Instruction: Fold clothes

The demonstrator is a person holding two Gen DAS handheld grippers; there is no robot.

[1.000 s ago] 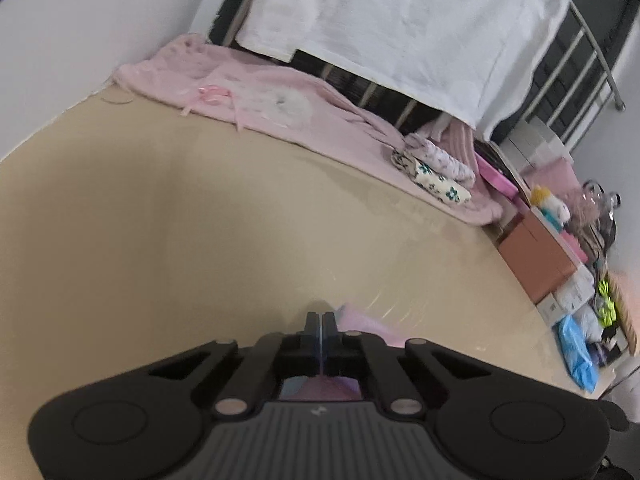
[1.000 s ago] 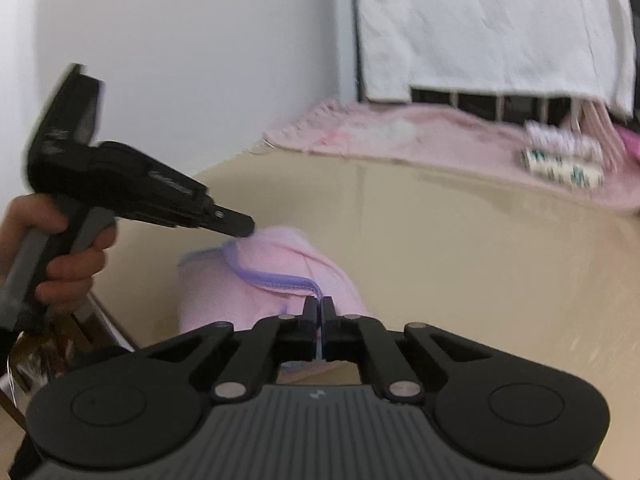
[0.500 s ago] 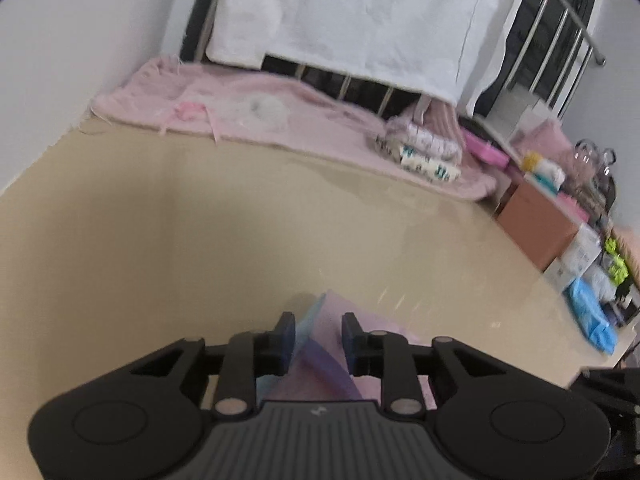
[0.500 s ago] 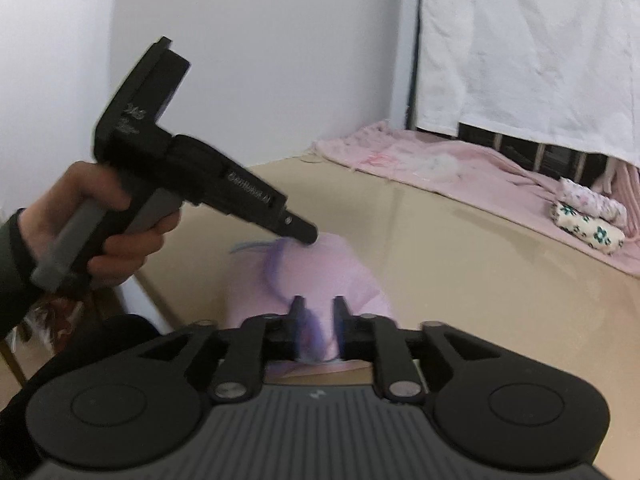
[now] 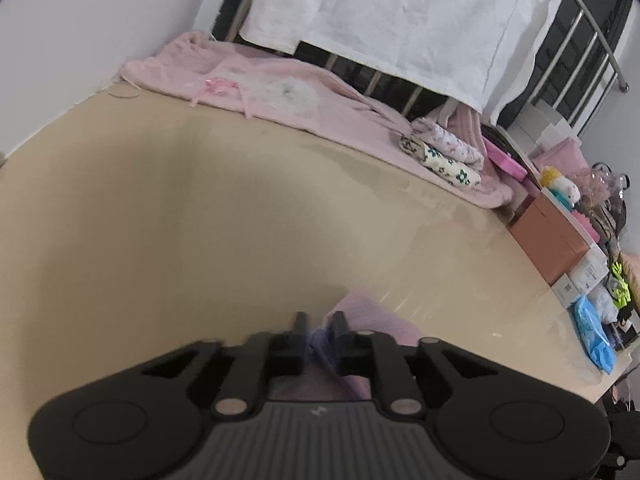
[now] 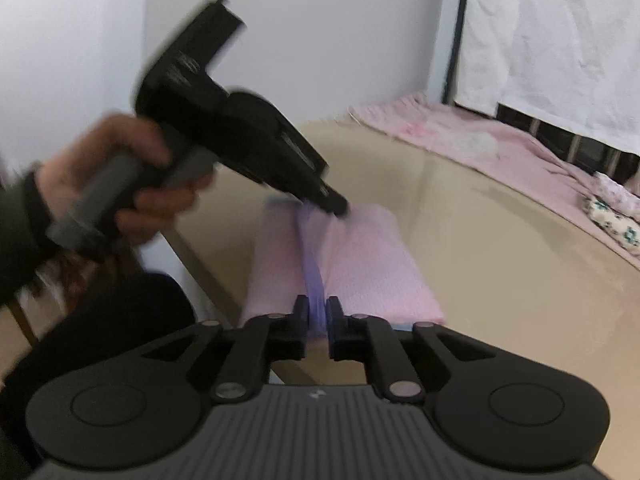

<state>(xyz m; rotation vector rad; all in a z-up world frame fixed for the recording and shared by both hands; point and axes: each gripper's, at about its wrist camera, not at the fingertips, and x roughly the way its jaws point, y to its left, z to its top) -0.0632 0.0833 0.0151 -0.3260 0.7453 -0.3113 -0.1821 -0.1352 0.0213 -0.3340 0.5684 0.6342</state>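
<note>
The small pink knit garment with a purple-trimmed edge [image 6: 360, 264] lies folded into a narrow bundle at the near edge of the glossy beige table [image 6: 500, 240], its purple band running from near to far down the middle. The step in hand looks like pinching that trimmed edge at both ends to carry the next fold over. To do it well, both claws should bite only the top layer along the band, lift together and level, and keep the band taut between them so the fold lands square instead of dragging the layers beneath.

The right gripper [image 6: 318, 312] is at the near end of the band; its jaws are closing, a narrow gap remains, and the purple trim sits between them. Whether the pads already press on it cannot be told through the blur. The left gripper [image 5: 320, 326], held in the person's left hand [image 6: 120, 184], reaches to the far end of the band. Its jaws stand slightly apart with purple fabric bunched between them; the cloth seems to fill the gap, so it is probably lightly clamped.

Along the table's far edge lies a pink fleece blanket [image 5: 280, 96] with two rolled floral cloths [image 5: 444, 156] at its right end.
</note>
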